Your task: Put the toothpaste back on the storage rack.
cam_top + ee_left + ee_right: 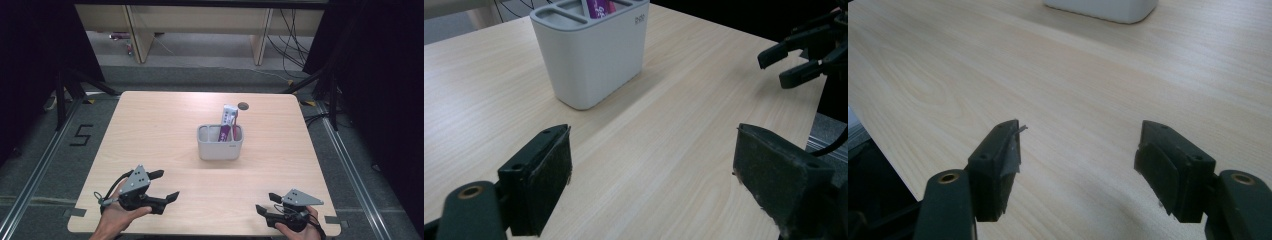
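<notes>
A grey divided holder (220, 142) stands in the middle of the wooden table (165, 125), with a purple and white tube (227, 124) upright in its right compartment. My left gripper (166, 185) rests near the front left edge in a hand, jaws wide apart and empty. In the left gripper view the holder (591, 50) stands ahead, past the open gripper (651, 175), and the tube (597, 7) pokes out of it. My right gripper (266, 203) sits at the front right edge, open with nothing between its fingers. Its own view (1078, 150) looks across bare wood toward the holder's base (1100, 9).
The right gripper's jaws (796, 57) appear at the far right of the left gripper view. A round cable hole (243, 106) lies behind the holder. Beyond the table are floor rails, cables (292, 40) and wooden furniture legs (142, 37).
</notes>
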A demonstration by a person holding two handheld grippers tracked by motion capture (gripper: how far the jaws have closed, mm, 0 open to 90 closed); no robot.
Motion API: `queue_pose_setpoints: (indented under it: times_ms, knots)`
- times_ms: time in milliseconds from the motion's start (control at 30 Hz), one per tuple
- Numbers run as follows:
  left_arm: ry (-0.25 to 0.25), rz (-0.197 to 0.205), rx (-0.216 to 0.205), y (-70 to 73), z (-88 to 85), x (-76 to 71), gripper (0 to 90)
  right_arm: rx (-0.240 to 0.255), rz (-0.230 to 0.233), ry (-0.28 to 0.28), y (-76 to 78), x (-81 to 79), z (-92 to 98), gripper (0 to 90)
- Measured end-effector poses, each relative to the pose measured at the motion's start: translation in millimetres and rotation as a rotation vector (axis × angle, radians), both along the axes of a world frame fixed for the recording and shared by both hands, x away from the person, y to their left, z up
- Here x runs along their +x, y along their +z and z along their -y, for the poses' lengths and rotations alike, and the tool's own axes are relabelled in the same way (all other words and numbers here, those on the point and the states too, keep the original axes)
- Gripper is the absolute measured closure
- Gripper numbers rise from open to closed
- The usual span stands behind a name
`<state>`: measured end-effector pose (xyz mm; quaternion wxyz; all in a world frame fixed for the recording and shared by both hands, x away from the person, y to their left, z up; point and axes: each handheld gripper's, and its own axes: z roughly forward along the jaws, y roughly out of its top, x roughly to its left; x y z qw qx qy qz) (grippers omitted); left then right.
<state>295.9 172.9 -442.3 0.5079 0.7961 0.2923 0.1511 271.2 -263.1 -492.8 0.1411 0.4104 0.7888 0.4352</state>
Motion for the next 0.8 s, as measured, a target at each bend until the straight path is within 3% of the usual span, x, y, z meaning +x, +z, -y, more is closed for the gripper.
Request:
queue_pose_setpoints:
  times_ms: [300, 433, 600, 667, 733, 800]
  knots:
    - [-0.003, 0.01, 0.014, -15.7, -9.9, -12.7, 15.4, 0.008, 0.027, -0.021, 0.1, 0.9, 1.4, 27.6]
    - [-0.004, -0.005, 0.011, -26.0, -13.8, -17.8, 15.4, 0.004, 0.028, -0.018, 0.6, 0.4, 0.9, 26.6]
    - [0.004, -0.028, 0.032, -37.1, -22.4, -23.7, 15.4, 0.008, 0.029, -0.025, 0.5, 0.4, 0.9, 25.7]
    - [0.01, -0.028, 0.06, -40.8, -26.2, -25.9, 15.4, 0.008, 0.029, -0.025, 0.7, 0.3, 0.9, 25.7]
    - [0.015, -0.03, 0.056, -43.4, -27.6, -28.0, 15.4, 0.032, 0.023, -0.035, -0.7, -0.1, -1.5, 25.7]
    - [0.014, -0.033, 0.059, -46.3, -29.2, -30.3, 15.4, 0.016, 0.033, -0.024, 1.1, 0.1, 0.6, 25.7]
